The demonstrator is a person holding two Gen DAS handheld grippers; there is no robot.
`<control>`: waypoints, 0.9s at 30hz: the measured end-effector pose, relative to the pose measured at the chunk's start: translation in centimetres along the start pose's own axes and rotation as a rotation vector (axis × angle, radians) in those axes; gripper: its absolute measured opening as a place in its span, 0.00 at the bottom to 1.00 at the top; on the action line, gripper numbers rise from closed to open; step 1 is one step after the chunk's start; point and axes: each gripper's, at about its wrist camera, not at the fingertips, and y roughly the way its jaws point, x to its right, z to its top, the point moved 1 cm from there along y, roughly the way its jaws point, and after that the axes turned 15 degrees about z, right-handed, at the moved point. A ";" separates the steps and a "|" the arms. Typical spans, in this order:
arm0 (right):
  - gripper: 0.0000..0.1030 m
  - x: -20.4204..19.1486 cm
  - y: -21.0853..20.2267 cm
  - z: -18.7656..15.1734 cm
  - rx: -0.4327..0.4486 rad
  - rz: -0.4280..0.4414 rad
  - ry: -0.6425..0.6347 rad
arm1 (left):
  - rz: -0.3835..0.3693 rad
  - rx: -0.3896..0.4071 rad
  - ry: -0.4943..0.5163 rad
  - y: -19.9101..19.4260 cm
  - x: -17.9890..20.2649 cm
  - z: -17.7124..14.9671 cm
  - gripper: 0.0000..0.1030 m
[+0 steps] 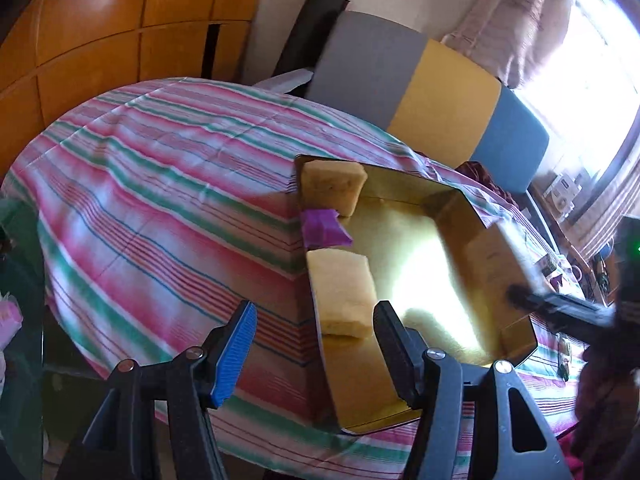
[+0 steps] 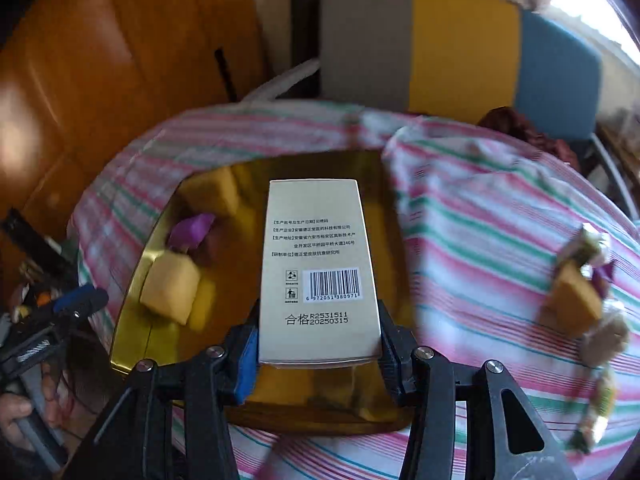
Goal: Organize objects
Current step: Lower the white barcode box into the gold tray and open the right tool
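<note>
A shiny gold tray (image 1: 416, 264) lies on the striped tablecloth; it also shows in the right wrist view (image 2: 136, 320). In it lie two yellow sponges (image 1: 344, 292) (image 1: 332, 188) and a purple packet (image 1: 322, 226). My right gripper (image 2: 318, 344) is shut on a white carton with a barcode (image 2: 318, 264) and holds it over the tray. The carton shows dimly at the tray's right side in the left wrist view (image 1: 494, 256). My left gripper (image 1: 316, 340) is open and empty, at the tray's near left edge.
A striped cloth (image 1: 160, 200) covers the round table. A loose pile with a yellow sponge and packets (image 2: 580, 300) lies on the cloth to the right. A grey, yellow and blue chair back (image 2: 460, 48) stands behind the table. Wooden cabinets (image 1: 80, 60) are at the left.
</note>
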 end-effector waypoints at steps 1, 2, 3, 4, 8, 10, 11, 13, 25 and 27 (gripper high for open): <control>0.49 -0.5 1.5 -0.1 -0.033 -0.004 0.002 | 0.000 -0.004 -0.008 0.1 -0.3 -0.1 0.59; 0.49 -0.8 2.8 -0.4 -0.063 -0.004 0.012 | -0.001 -0.007 -0.013 0.2 -0.5 -0.1 0.59; 0.49 -0.9 3.8 -0.7 -0.090 0.003 0.024 | -0.001 -0.011 -0.020 0.4 -0.8 -0.2 0.59; 0.49 -1.2 4.7 -0.8 -0.116 0.010 0.035 | -0.002 -0.014 -0.025 0.5 -0.9 -0.3 0.59; 0.52 -3.5 7.1 -1.6 -0.179 0.089 0.061 | -0.010 -0.022 -0.039 0.8 -1.3 -0.3 0.59; 0.66 -4.2 8.1 -2.0 -0.214 0.215 0.129 | -0.014 -0.022 -0.044 0.8 -1.5 -0.3 0.59; 0.71 -4.4 8.5 -2.2 -0.228 0.309 0.174 | -0.015 -0.021 -0.046 0.8 -1.5 -0.3 0.59; 0.76 -4.9 9.2 -2.7 -0.241 0.444 0.224 | -0.015 -0.019 -0.054 0.8 -1.7 -0.3 0.59; 0.83 -8.0 8.8 -3.5 -0.224 0.669 0.188 | -0.021 0.013 -0.072 -0.1 -2.2 0.3 0.59; 0.83 -8.2 7.8 -3.6 -0.216 0.647 0.156 | -0.019 0.015 -0.068 -0.2 -2.1 0.3 0.59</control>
